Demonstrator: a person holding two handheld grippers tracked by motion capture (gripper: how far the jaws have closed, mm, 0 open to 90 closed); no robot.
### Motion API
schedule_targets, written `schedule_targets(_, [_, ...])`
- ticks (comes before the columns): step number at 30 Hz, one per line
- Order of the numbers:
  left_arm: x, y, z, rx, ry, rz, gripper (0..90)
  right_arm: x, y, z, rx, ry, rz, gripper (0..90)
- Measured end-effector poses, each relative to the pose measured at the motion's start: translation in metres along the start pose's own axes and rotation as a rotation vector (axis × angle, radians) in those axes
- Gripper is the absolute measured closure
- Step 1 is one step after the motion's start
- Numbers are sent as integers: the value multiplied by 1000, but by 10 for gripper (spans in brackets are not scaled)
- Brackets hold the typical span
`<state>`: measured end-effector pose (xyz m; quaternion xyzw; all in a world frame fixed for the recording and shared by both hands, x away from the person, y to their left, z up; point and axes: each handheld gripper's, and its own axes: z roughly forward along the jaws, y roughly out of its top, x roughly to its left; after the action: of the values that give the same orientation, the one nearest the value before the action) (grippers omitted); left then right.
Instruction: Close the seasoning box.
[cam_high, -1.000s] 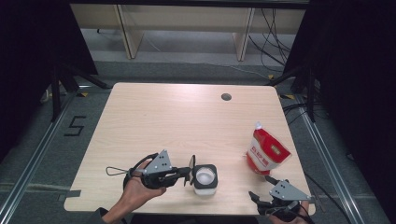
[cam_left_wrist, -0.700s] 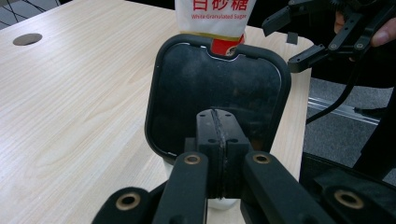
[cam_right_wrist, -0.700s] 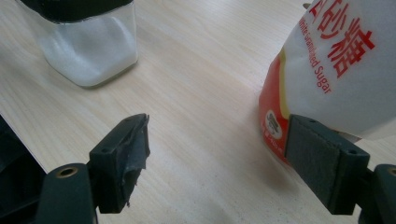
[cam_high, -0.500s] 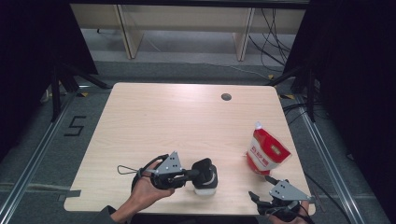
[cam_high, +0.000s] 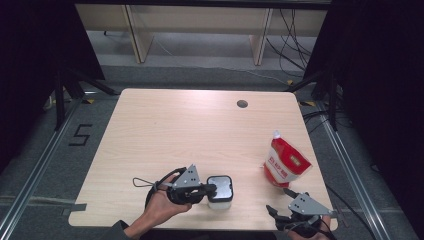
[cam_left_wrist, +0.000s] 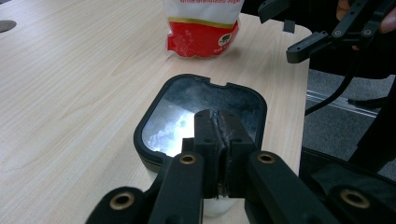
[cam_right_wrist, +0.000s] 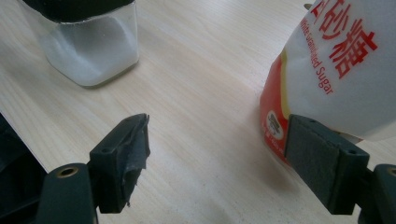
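Jaws of left gripper sitting pressed together, tips hovering over near rim of square clear plastic jar with black rim, nothing between them. Right gripper waiting wide open, right of jar. Red-and-white sugar pouch standing beyond, farther right of jar.

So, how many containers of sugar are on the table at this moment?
2: a clear jar near the front edge, at the left gripper, and a red-and-white sugar pouch standing toward the table's right side.
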<state>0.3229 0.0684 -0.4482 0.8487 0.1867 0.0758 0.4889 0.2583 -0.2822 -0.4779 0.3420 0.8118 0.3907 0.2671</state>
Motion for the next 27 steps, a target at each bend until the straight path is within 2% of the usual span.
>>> schedule_targets(3, [0, 0, 0, -12, -12, -17, 826, 0, 0, 0, 0, 0, 1, 235])
schedule_targets(5, [1, 0, 0, -21, -20, -6, 792, 0, 0, 0, 0, 0, 0, 235])
schedule_targets(6, [1, 0, -1, -28, -35, -16, 776, 0, 0, 0, 0, 0, 0, 236])
schedule_targets(8, [1, 1, -2, -47, -40, -18, 719, 0, 0, 0, -1, 0, 6, 236])
schedule_targets(9, [0, 1, -3, -46, -34, -34, 687, 0, 0, -1, 0, -1, 7, 236])
schedule_targets(10, [2, 1, -4, -55, -42, -27, 662, 0, 0, -1, 0, -1, 7, 236])
schedule_targets(11, [2, 0, -5, -64, -41, -48, 618, 1, 0, -1, 3, 0, 18, 236])
schedule_targets(13, [5, 0, -7, -75, -42, -53, 553, 0, 0, -1, -1, 0, 7, 236])
schedule_targets(14, [6, -1, -8, -77, -35, -67, 517, 0, 0, -1, -2, 1, 8, 236])
schedule_targets(15, [9, -2, -10, -72, -31, -49, 495, 0, 0, -1, -2, 1, 8, 236])
schedule_targets(16, [9, -3, -11, -73, -20, -79, 481, 0, 0, -1, -1, 0, 8, 236])
schedule_targets(17, [11, -4, -13, -69, -17, -71, 451, 1, 0, -1, 4, 1, 24, 235])
schedule_targets(18, [12, -5, -14, -71, -17, -73, 428, 0, 0, -1, 1, 0, 13, 235])
schedule_targets(19, [13, -5, -15, -67, -17, -80, 404, 1, 0, -1, 5, 1, 25, 235])
schedule_targets(21, [16, -7, -19, -67, -8, -68, 360, 1, 0, -1, 4, 1, 25, 235])
schedule_targets(22, [18, -9, -21, -77, -13, -81, 347, 0, 0, 0, -1, 0, 6, 236])
schedule_targets(23, [18, -9, -23, -73, 0, -91, 328, 0, 0, -1, 1, 1, 12, 235])
schedule_targets(25, [21, -12, -26, -62, 6, -76, 299, 0, 0, 0, 1, 3, 9, 235])
schedule_targets(26, [21, -14, -27, -59, 22, -103, 289, 0, -1, 0, -3, 6, 6, 235])
schedule_targets(27, [22, -16, -28, -56, 25, -96, 271, 2, -1, 0, 5, 3, 27, 235])
